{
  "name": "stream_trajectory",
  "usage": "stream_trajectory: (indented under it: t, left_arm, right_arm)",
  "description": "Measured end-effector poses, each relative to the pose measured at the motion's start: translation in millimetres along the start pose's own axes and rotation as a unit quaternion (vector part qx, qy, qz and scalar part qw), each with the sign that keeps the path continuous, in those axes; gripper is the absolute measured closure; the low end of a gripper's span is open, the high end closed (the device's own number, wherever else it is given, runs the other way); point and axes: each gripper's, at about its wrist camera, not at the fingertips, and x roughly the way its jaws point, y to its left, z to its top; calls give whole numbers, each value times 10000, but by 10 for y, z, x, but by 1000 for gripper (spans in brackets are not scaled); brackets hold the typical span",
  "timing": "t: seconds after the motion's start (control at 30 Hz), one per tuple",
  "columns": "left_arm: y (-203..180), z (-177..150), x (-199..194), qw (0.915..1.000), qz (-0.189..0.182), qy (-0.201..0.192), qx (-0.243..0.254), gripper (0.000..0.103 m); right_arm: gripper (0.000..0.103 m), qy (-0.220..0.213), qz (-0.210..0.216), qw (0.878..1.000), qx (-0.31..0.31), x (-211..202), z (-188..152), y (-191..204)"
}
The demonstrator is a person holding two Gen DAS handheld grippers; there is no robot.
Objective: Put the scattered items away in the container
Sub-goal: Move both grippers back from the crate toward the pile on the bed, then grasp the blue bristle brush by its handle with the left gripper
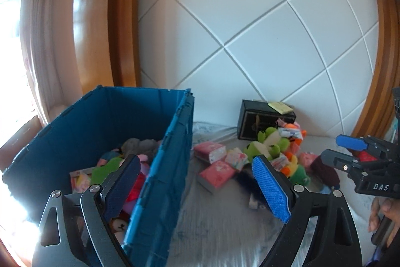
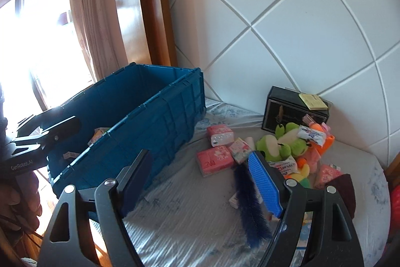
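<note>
Left wrist view: left tool (image 1: 197, 189) open and empty, straddling the right wall of the blue crate (image 1: 105, 121). Crate at 9 o'clock on the bed (image 1: 215, 224), partly filled with plush toys and packets. Scattered pile at 2 o'clock: pink tissue packs (image 1: 216, 172), green frog plush (image 1: 271, 145), orange toys, small wrappers. Black box (image 1: 257, 121) behind the pile, against the white padded headboard (image 1: 250, 29). Dark maroon item (image 1: 325, 170) at 3 o'clock beside the pile. Right tool (image 1: 350, 150) at 3 o'clock, blurred; something red seen between its fingers, grip not certain. Hand (image 1: 382, 214) below it at 4 o'clock.

Right wrist view: right tool (image 2: 200, 182) with fingers standing wide apart, nothing pinched between the pads. Dark blue fuzzy strip (image 2: 250, 204) lying on the bed just inside the right finger, at 5 o'clock. Crate (image 2: 155, 121) at 9 to 10 o'clock, left tool (image 2: 50, 134) over its near rim. Pile at 2 o'clock: tissue packs (image 2: 216, 160), frog plush (image 2: 280, 144), black box (image 2: 287, 111) behind. Curtain (image 2: 87, 16) and window at 10 o'clock.
</note>
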Motion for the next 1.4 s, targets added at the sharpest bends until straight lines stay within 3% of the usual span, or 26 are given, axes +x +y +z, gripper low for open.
stream_trajectory:
  t: [0.27,0.6,1.0,1.27,1.33,1.4]
  left_arm:
    - [-790,-362,453,9976,-371,502,307,11]
    - [-1695,-830,1198,9873,-820,1144,731,11]
    - [-2303,-1484,2553,9654,-949,2375,514,12]
    - [-2339,-1842,3385,9439,-627,3241,-47,28]
    - [-2358,-1881,3437,9420,-510,3318,5,51]
    - [-2372,-1878,3407,9432,-489,3286,84,60]
  right_arm:
    - [25,345,-571,9962,560,-349,-646,-885]
    - [25,699,-1149,9824,1297,-672,-1381,-1685]
    - [25,1055,-1617,9634,1858,-881,-1879,-2237]
    - [25,1218,-1782,9562,1975,-911,-2019,-2476]
    - [25,1239,-1785,9557,1983,-892,-2018,-2512]
    - [25,1248,-1763,9562,1974,-870,-2009,-2527]
